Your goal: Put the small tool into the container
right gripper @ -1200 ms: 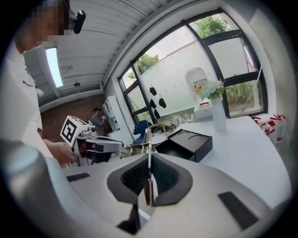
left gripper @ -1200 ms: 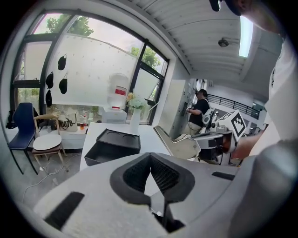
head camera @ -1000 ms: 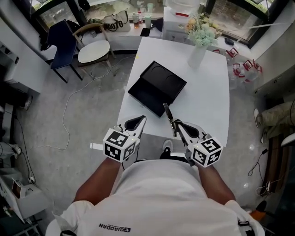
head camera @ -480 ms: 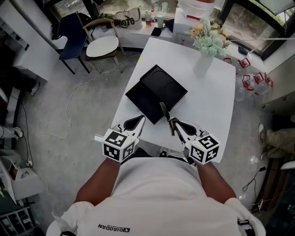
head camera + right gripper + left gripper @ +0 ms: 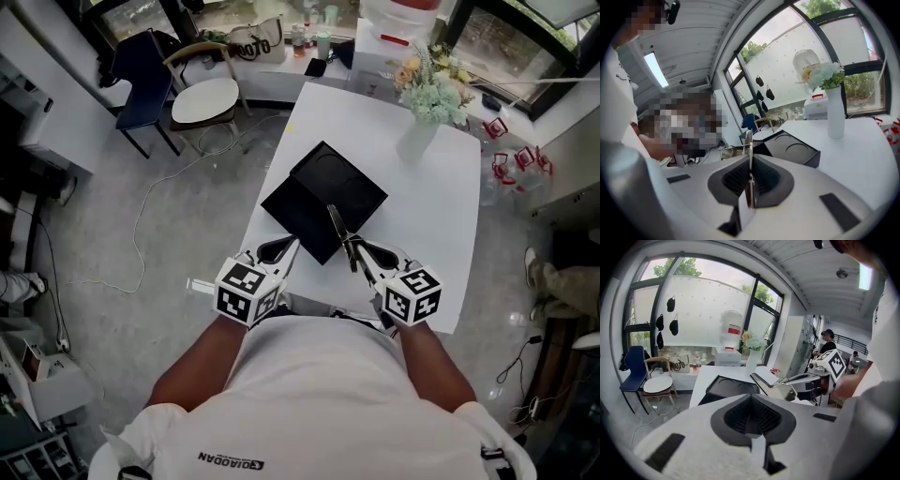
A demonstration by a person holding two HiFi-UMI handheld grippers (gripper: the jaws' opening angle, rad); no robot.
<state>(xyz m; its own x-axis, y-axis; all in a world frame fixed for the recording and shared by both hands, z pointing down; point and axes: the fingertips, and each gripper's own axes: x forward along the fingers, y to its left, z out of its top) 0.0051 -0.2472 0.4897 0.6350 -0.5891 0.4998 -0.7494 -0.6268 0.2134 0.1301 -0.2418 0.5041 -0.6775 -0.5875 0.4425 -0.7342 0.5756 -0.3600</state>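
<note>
Head view: I see a person standing at the near end of a white table [image 5: 441, 206]. Each hand holds a gripper. The right gripper [image 5: 361, 255] has its jaws shut tight on the small tool [image 5: 339, 230], a thin dark stick. The tool points away from the person, and its tip shows over the near side of the black container [image 5: 323, 199]. I cannot tell if it touches the container. The left gripper [image 5: 277, 251] is just beside the right one, at the near edge of the table. A white vase [image 5: 417, 139] with flowers stands at the far end, well apart from the container.

Left gripper view: the left gripper [image 5: 752, 425] has its jaws pressed together, with nothing between them. Past them lies the black container [image 5: 731, 386] with two round dents in it. The right gripper [image 5: 806, 379] is off to the side, holding out the small tool [image 5: 764, 380].

Right gripper view: the right gripper [image 5: 750, 187] pinches the small tool [image 5: 748, 154], which sticks straight up between the jaws. The black container [image 5: 792, 147] sits just behind it on the table [image 5: 862, 154]. The vase [image 5: 835, 117] stands farther back.
</note>
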